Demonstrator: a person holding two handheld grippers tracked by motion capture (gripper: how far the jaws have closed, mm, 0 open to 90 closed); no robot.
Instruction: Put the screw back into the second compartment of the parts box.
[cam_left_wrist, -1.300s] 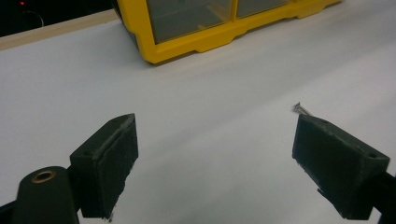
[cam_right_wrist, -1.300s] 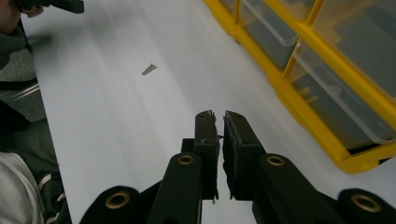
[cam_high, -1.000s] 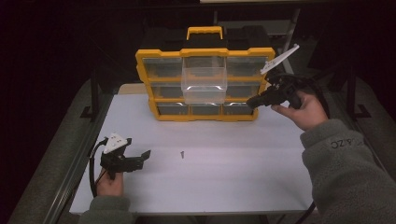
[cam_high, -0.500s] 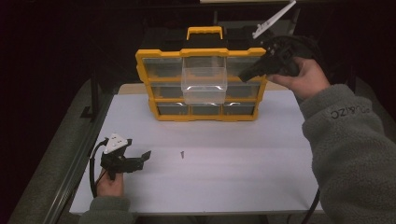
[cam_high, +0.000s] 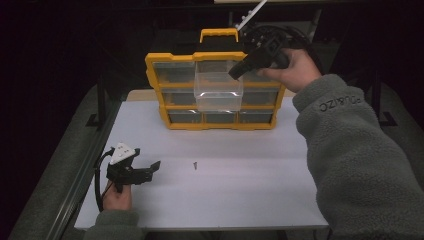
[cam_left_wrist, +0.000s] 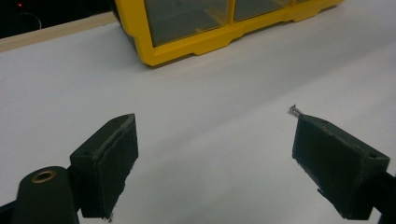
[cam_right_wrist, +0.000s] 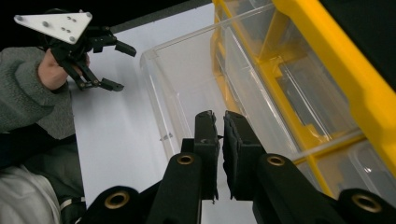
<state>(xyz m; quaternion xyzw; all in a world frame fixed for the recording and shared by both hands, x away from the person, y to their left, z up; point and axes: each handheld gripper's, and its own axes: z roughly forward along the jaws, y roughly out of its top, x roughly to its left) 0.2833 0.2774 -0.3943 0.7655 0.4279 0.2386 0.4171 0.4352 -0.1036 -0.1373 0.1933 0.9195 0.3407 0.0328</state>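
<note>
- A person sits at a white table (cam_high: 240, 190) in a dark room, holding 1 two-jaw gripper in each hand.
- A yellow organizer case (cam_high: 160, 75) with clear drawers and a yellow handle on top stands upright at the far side of the table.
- 1 clear drawer (cam_high: 218, 92) is pulled forward out of the case's upper middle and juts toward the person; I see nothing inside it.
- The right gripper (cam_high: 236, 73) is held up high in front of the case, its tips at the drawer's upper right corner.
- In the right gripper view its jaws are nearly closed, with only a thin gap. A tiny dark sliver seems to sit at the tips (cam_right_wrist: 219, 125), but it is too small to tell what it is.
- That view looks down past the tips into the open drawer (cam_right_wrist: 187, 88).
- The left gripper (cam_high: 152, 169) rests low at the near left of the table, jaws wide apart and holding nothing.
- 1 small screw (cam_high: 195, 164) lies on the bare table, near the left gripper's tips and well apart from the case.
- In the left gripper view the screw (cam_left_wrist: 294, 110) lies just beyond the tip of the jaw at the right of that picture.
</note>
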